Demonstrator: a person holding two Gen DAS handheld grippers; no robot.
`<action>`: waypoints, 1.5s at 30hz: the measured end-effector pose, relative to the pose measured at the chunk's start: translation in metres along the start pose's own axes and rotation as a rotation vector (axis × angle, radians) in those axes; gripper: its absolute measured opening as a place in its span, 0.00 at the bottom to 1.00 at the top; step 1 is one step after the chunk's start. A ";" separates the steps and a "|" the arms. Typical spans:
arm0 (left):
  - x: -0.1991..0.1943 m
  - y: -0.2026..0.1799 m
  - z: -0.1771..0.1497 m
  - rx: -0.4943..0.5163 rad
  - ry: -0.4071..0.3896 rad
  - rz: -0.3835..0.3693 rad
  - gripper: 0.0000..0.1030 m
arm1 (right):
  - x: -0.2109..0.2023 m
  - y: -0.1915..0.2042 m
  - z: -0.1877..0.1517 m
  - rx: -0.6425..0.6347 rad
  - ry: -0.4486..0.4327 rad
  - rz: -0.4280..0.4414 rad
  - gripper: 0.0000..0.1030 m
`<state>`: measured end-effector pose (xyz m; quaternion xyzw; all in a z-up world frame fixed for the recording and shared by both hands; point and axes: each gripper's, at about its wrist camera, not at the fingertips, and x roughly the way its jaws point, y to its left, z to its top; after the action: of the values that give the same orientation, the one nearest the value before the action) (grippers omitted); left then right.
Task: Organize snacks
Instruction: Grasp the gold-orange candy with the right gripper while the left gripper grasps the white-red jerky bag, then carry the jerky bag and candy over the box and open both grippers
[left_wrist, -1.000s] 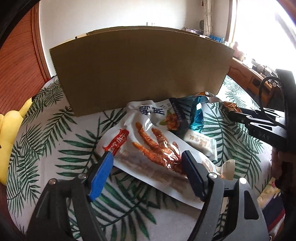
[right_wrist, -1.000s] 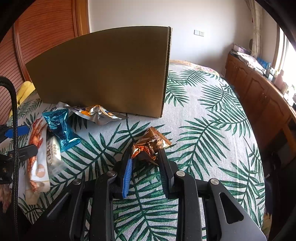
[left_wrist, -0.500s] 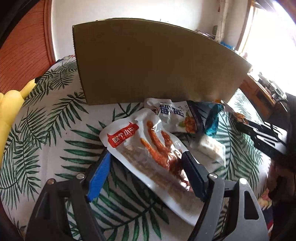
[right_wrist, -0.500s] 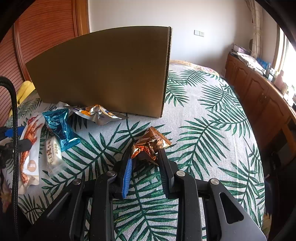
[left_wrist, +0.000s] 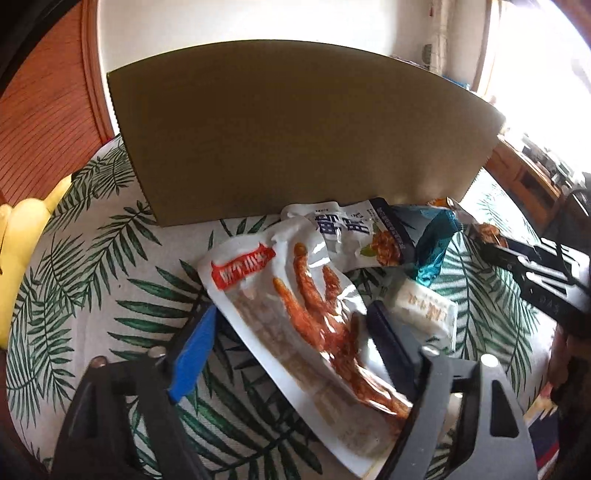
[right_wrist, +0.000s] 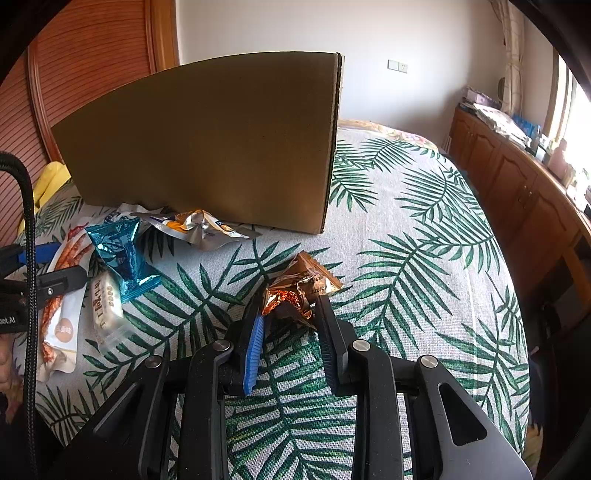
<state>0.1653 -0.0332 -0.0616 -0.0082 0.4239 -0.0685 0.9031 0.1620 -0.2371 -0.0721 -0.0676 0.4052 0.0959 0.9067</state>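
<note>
Cardboard box (right_wrist: 207, 147) behind scattered snacks (right_wrist: 122, 254)

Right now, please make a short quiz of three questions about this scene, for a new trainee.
1. True or false: the right gripper is shut on the orange foil snack.
2. Which packet lies between the left gripper's fingers? A) blue foil packet B) chicken feet packet C) white wrapped bar
3. What large thing stands behind the snacks?

Key: 1 true. 2 B; the jaws have just been closing. 3 the cardboard box.
</note>
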 end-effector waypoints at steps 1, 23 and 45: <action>-0.002 -0.001 -0.003 0.013 -0.003 0.004 0.62 | 0.000 0.000 0.000 0.000 0.000 0.000 0.26; -0.058 0.019 -0.018 -0.011 -0.114 -0.080 0.17 | -0.013 -0.005 -0.003 0.023 -0.077 0.027 0.19; -0.109 0.014 0.011 -0.004 -0.249 -0.130 0.18 | -0.041 -0.008 -0.009 0.028 -0.223 0.009 0.19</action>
<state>0.1065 -0.0060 0.0281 -0.0461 0.3071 -0.1244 0.9424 0.1301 -0.2518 -0.0468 -0.0422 0.3032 0.1012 0.9466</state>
